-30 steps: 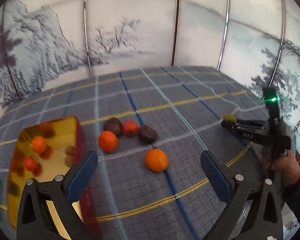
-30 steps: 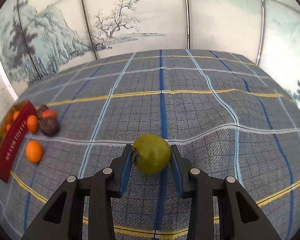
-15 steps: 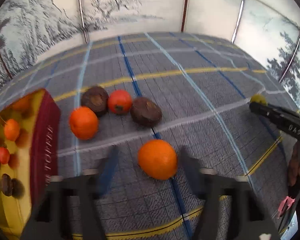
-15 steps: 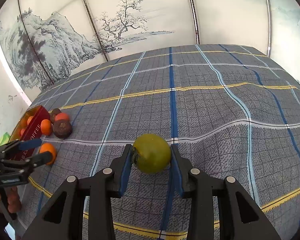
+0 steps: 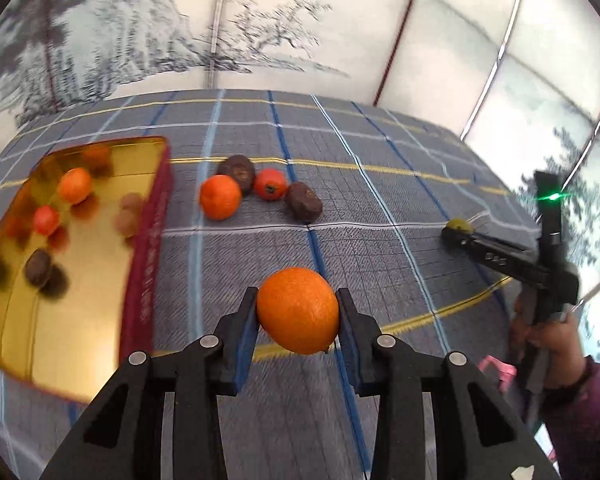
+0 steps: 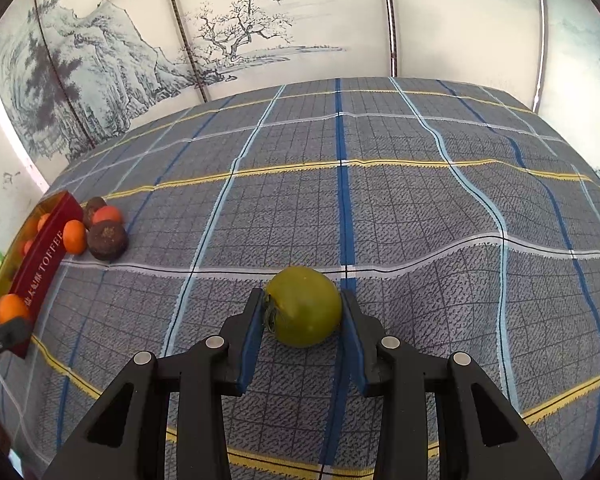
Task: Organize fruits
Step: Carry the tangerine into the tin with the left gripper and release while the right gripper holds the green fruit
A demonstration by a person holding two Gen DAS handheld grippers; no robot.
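Note:
My left gripper (image 5: 298, 312) is shut on a large orange (image 5: 298, 310) and holds it above the plaid cloth. The gold tin (image 5: 40, 300) with dark red sides lies to its left and holds several small fruits. A small orange (image 5: 220, 197), a red fruit (image 5: 271, 184) and two dark brown fruits (image 5: 304, 201) lie on the cloth beyond. My right gripper (image 6: 302, 308) is shut on a green fruit (image 6: 303, 306); it also shows in the left wrist view (image 5: 456, 232) at the right.
The plaid cloth (image 6: 380, 200) covers the whole table. A painted folding screen (image 6: 260, 32) stands behind it. In the right wrist view the tin (image 6: 40, 248), marked TOFFEE, sits at the far left with the loose fruits (image 6: 104, 234) beside it.
My left gripper went down around the large orange, shut on it and lifted it off the cloth. My right gripper has kept hold of the green fruit.

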